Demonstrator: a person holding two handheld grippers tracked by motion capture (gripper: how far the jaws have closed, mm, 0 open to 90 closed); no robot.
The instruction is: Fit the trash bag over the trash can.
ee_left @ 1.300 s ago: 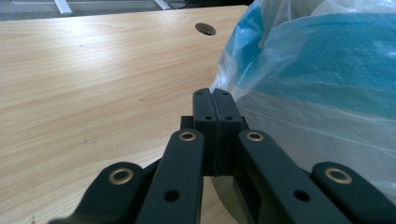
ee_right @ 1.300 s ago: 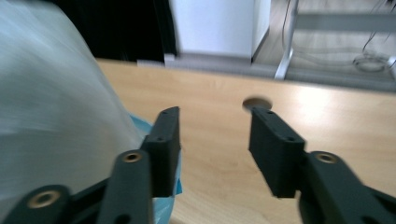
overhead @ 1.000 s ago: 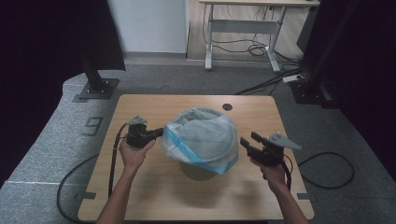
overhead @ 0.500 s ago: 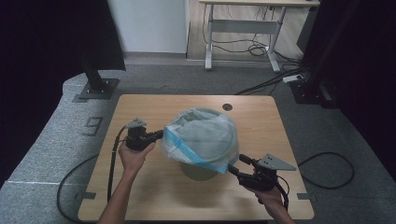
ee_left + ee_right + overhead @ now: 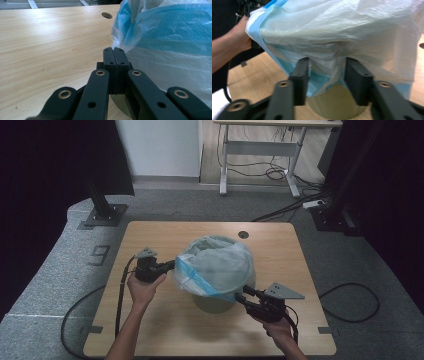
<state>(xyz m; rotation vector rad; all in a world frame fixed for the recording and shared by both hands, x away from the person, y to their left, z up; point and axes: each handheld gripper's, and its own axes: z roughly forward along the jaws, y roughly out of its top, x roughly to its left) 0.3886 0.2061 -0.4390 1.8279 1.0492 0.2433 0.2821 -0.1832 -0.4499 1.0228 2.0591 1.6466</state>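
Note:
A translucent white plastic bag (image 5: 215,262) with a blue hem lies draped over a pale round bin (image 5: 215,304) in the middle of the table. My left gripper (image 5: 171,266) is shut on the bag's left edge; its jaws (image 5: 114,50) meet where the blue plastic (image 5: 170,37) begins. At the bin's front right, my right gripper (image 5: 239,296) reaches under the hem. Its jaws (image 5: 327,65) have just been closing and stand apart, with a loose fold of the bag (image 5: 337,27) between them above the bin's wall (image 5: 337,102).
The wooden table (image 5: 150,330) has a round cable hole (image 5: 243,234) behind the bin. Black cables trail off the front corners. A hand (image 5: 239,37) holding the left gripper appears beyond the bag in the right gripper view. A desk frame (image 5: 260,150) stands far behind.
My right gripper has come from the bag's right side toward the front of the bin and now straddles the hem with narrower jaws. The left gripper has kept still.

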